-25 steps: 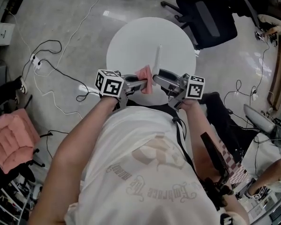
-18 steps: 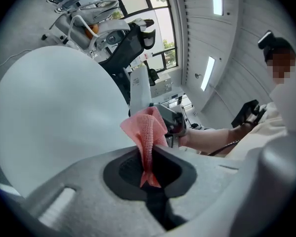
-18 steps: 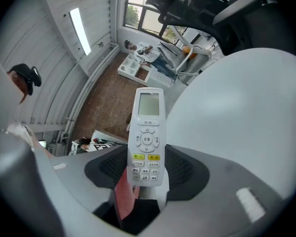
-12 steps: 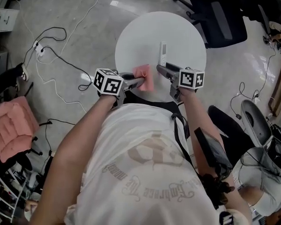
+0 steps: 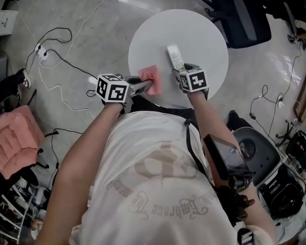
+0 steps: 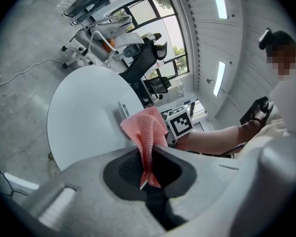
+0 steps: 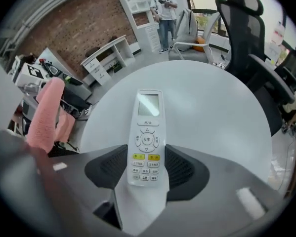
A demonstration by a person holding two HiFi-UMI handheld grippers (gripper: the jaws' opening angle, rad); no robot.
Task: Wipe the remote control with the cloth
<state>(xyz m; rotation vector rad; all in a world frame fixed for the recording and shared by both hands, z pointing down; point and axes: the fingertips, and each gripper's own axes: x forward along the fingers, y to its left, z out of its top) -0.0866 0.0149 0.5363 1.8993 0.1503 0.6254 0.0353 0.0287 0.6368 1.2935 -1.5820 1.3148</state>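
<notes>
**A:** White table (image 5: 204, 29) first. We've wiped nothing yet, have we?

**B:** Not that we can see. Our right gripper (image 7: 147, 172) is clamped on the lower end of the remote (image 7: 147, 132), over the table's near edge. Our left gripper (image 6: 148, 164) pinches the pink cloth (image 6: 147, 127) by the near-left edge, beside the remote and not touching it.

**A:** So we've both in hand, and all the wiping is left.

**B:** We judge so. As for writing, the remote's keys (image 7: 147, 158) carry tiny characters we can't read. Two are yellow.

Open tabletop (image 5: 204, 34) lies beyond remote control (image 5: 174, 56) and cloth (image 5: 150, 79); office chair (image 5: 239, 19) stands near its far edge.
</notes>
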